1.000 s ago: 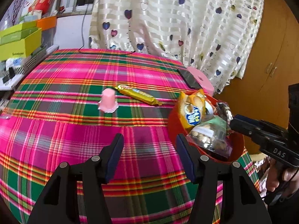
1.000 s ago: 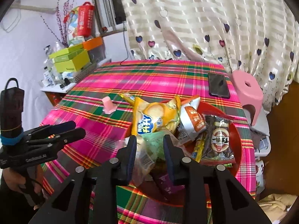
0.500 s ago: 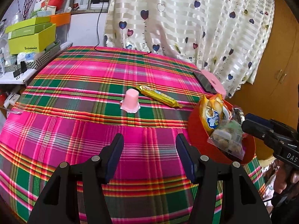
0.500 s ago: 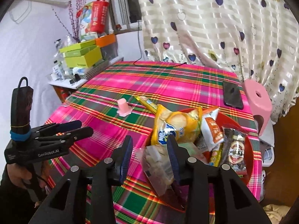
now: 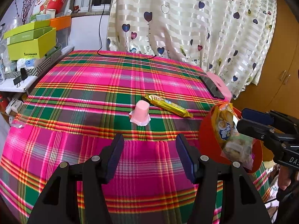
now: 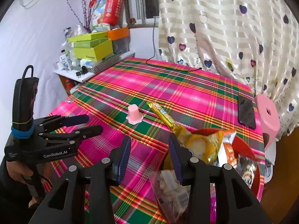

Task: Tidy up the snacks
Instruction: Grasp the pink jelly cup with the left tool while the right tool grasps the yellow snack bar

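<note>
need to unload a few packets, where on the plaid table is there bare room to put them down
Bare plaid cloth lies left of the pink jelly cup, and behind the gold wrapped bar up to the black cable. Crowded at the red bowl of snack bags and near the black phone.

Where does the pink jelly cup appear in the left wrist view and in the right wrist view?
Left wrist view: the pink jelly cup stands upside down near the centre, above the gap between the fingers.
Right wrist view: it stands left of centre, beyond the fingers.
Shared landmark: the yellow wafer bar lies just right of the cup in both.
</note>
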